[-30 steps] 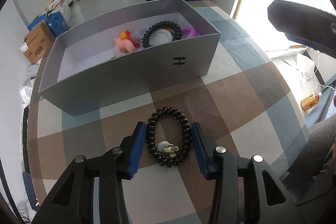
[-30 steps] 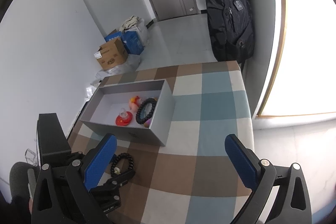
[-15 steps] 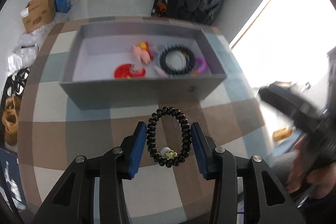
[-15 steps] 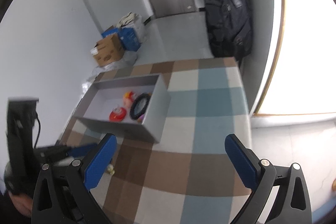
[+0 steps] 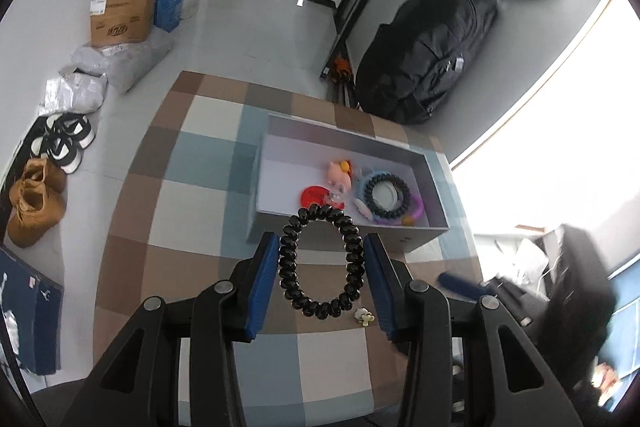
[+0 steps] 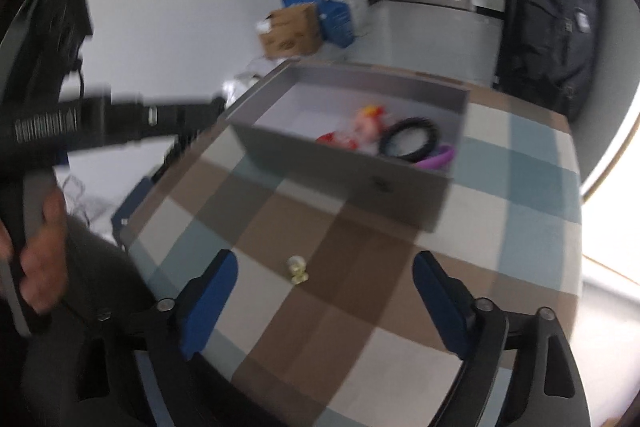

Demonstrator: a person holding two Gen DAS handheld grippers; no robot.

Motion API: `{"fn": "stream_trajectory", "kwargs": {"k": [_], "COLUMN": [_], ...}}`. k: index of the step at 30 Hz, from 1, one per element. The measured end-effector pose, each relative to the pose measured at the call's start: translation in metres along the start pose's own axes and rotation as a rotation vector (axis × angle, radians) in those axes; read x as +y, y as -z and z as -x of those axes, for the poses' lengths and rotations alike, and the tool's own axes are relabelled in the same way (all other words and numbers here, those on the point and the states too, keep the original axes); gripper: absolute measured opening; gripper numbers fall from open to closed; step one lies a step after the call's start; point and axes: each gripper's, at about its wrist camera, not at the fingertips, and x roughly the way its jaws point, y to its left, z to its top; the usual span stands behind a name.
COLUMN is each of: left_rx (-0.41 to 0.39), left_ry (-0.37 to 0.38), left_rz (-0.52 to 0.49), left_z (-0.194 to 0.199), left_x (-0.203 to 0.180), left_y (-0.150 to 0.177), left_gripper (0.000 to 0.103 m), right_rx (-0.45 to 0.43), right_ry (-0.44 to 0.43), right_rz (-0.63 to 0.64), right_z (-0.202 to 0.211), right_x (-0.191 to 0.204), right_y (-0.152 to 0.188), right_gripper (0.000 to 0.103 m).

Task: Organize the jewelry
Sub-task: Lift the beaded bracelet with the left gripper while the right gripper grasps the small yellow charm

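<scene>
Your left gripper clamps the black coil, lifted above the table before the box's near wall. Your right gripper, jaws just narrowing, stands wide and empty over bare cloth, the charm between its pads.

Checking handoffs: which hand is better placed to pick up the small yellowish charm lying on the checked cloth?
Right. The right gripper is open, empty, with the charm just ahead; the left gripper is shut on the black coil bracelet.

The left gripper angles downward, fingers clamped on a black spiral hair tie; the right gripper stands open, its jaws just closing.
</scene>
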Motion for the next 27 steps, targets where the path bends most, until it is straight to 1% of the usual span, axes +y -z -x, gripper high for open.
{"fn": "stream_trajectory", "kwargs": {"k": [1, 2, 3, 5, 7, 8, 9, 12, 14, 15, 19, 21, 27], "left_rx": [-0.002, -0.004, -0.006, -0.005, -0.001, 0.000, 0.000, 0.001, 0.005, 0.005, 0.006, 0.007, 0.014], "left_ry": [0.004, 0.007, 0.009, 0.010, 0.011, 0.014, 0.014, 0.017, 0.022, 0.024, 0.025, 0.025, 0.020], "left_rz": [0.007, 0.013, 0.017, 0.018, 0.014, 0.011, 0.008, 0.004, 0.008, 0.010, 0.018, 0.021, 0.020], "left_z": [0.000, 0.000, 0.000, 0.001, -0.001, 0.000, 0.001, 0.003, 0.003, 0.004, 0.004, 0.004, 0.002], "left_x": [0.002, 0.004, 0.005, 0.006, 0.006, 0.006, 0.006, 0.007, 0.009, 0.010, 0.011, 0.012, 0.012], "left_y": [0.000, 0.000, 0.000, 0.000, 0.000, 0.000, -0.001, -0.001, -0.001, -0.001, -0.002, -0.001, -0.001], "left_gripper": [0.038, 0.038, 0.038, 0.038, 0.038, 0.038, 0.038, 0.038, 0.038, 0.038, 0.038, 0.038, 0.038], "right_rx": [0.010, 0.021, 0.035, 0.071, 0.078, 0.081, 0.081, 0.079, 0.090, 0.097, 0.104, 0.104, 0.096], "right_ry": [-0.001, -0.004, -0.011, 0.007, 0.026, 0.029, 0.033, 0.057, 0.065, 0.066, 0.100, 0.113, 0.117], "right_rz": [0.007, 0.014, 0.023, 0.067, 0.078, 0.075, 0.075, 0.090, 0.099, 0.108, 0.172, 0.181, 0.170], "right_z": [-0.004, -0.008, -0.012, -0.023, -0.027, -0.028, -0.029, -0.031, -0.034, -0.036, -0.041, -0.042, -0.040], "right_x": [0.003, 0.005, 0.007, 0.014, 0.016, 0.016, 0.017, 0.018, 0.021, 0.023, 0.035, 0.037, 0.033], "right_y": [0.002, 0.003, 0.003, 0.005, 0.006, 0.006, 0.006, 0.004, 0.004, 0.004, 0.004, 0.003, 0.000], "right_gripper": [0.082, 0.077, 0.066, 0.054, 0.053, 0.051, 0.046, 0.037, 0.034, 0.029, 0.023, 0.011, 0.011]}}
